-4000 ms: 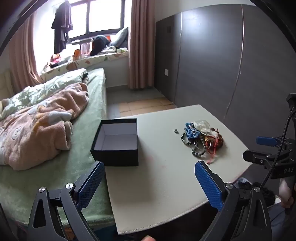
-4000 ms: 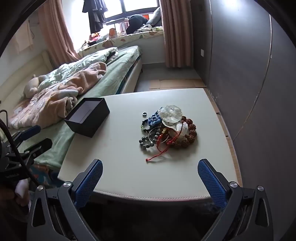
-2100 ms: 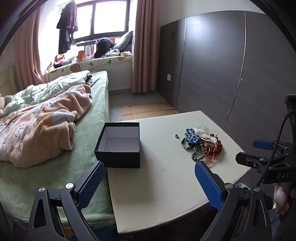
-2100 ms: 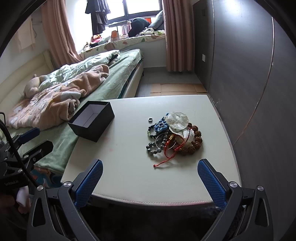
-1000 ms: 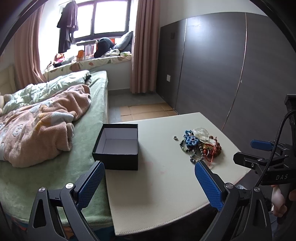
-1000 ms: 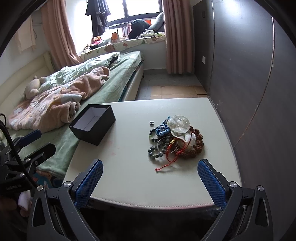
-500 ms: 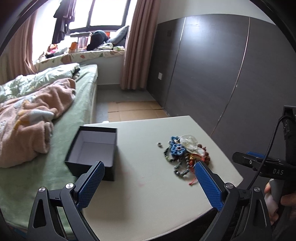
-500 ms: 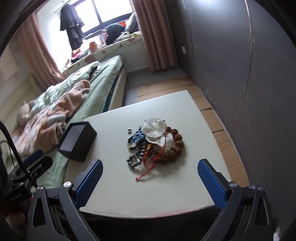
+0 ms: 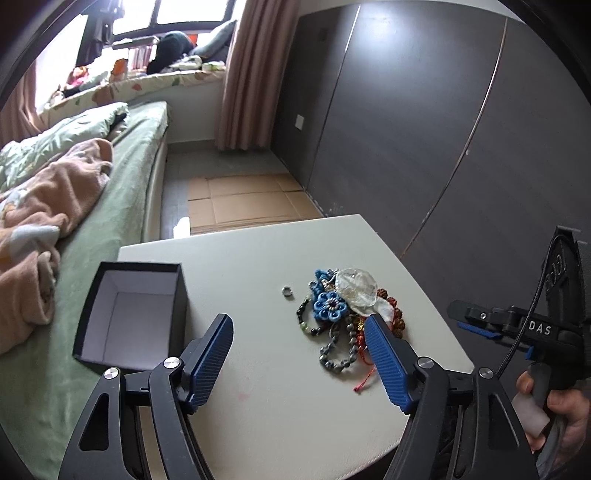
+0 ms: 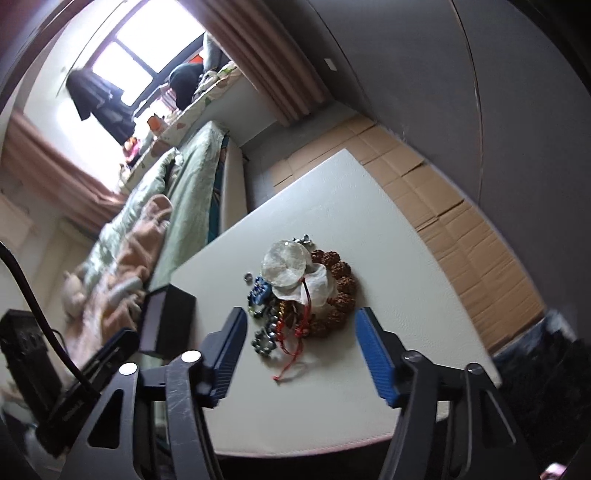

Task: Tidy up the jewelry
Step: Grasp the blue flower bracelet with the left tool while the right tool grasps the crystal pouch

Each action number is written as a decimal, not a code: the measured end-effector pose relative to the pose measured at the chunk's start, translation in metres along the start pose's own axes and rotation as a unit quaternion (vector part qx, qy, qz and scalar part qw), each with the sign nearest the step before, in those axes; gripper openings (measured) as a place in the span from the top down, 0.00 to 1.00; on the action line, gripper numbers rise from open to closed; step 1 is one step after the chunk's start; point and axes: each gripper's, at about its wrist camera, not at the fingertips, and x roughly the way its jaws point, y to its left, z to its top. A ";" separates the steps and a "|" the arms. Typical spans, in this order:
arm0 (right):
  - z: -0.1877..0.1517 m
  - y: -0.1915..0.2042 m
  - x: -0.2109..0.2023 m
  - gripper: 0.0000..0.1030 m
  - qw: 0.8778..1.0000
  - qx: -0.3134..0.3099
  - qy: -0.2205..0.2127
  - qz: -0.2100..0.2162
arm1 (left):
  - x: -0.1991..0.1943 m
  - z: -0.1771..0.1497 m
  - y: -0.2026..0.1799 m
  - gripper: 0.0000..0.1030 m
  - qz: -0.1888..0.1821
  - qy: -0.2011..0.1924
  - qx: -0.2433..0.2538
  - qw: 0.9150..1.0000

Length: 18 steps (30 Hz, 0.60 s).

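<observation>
Bedside table (image 9: pixel 258 266): box (image 9: pixel 133 314) seemingly empty at left, jewelry (image 9: pixel 343 317) heaped at right — nothing sorted; left gripper (image 9: pixel 299 354) and right gripper (image 10: pixel 299 343) spread, holding nothing.

Bedroom, daylight from window (image 9: pixel 173 18) far ahead-left. Pink curtain (image 9: pixel 247 74) beside it. Dark panelled wall (image 9: pixel 424 129) ahead-right. Bed (image 9: pixel 122 192) left, green sheet, peach blanket (image 9: pixel 48 199). Flattened cardboard (image 9: pixel 243 203) on floor ahead. White table (image 9: pixel 258 266) directly below.

White letters "DAS" on the right tool (image 9: pixel 476 324) body, seen from left wrist view
</observation>
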 end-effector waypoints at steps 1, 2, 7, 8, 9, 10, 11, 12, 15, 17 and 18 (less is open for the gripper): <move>0.002 -0.001 0.003 0.43 1.000 0.006 0.002 0.004 | 0.005 0.004 0.000 0.28 0.000 0.007 0.001 1.000; 0.004 -0.002 0.007 0.43 1.000 0.012 0.004 0.009 | 0.008 0.006 0.000 0.28 0.000 0.011 0.002 1.000; 0.010 -0.005 0.024 0.54 0.999 0.037 0.020 0.030 | 0.034 0.022 0.000 0.32 -0.009 0.041 0.004 0.999; 0.012 -0.006 0.027 0.55 0.998 0.041 0.023 0.032 | 0.037 0.024 0.000 0.33 -0.010 0.044 0.003 0.999; 0.013 -0.006 0.030 0.55 0.998 0.046 0.026 0.032 | 0.041 0.027 0.000 0.33 -0.013 0.049 0.000 0.999; 0.015 -0.007 0.032 0.56 0.998 0.048 0.027 0.031 | 0.046 0.030 0.000 0.34 -0.018 0.054 -0.002 0.998; 0.017 -0.007 0.036 0.56 0.998 0.053 0.028 0.029 | 0.050 0.033 -0.001 0.34 -0.021 0.057 -0.003 0.998; 0.019 -0.008 0.037 0.57 0.998 0.055 0.028 0.030 | 0.053 0.035 -0.002 0.35 -0.022 0.059 -0.003 0.998; 0.028 -0.007 0.050 0.60 0.997 0.063 0.036 0.040 | 0.064 0.040 -0.003 0.35 -0.026 0.058 -0.002 0.998; 0.035 -0.007 0.060 0.60 0.996 0.067 0.040 0.036 | 0.071 0.042 -0.001 0.37 -0.029 0.057 -0.006 0.998; 0.037 -0.007 0.065 0.60 0.996 0.067 0.042 0.033 | 0.075 0.042 0.002 0.40 -0.033 0.055 -0.011 0.998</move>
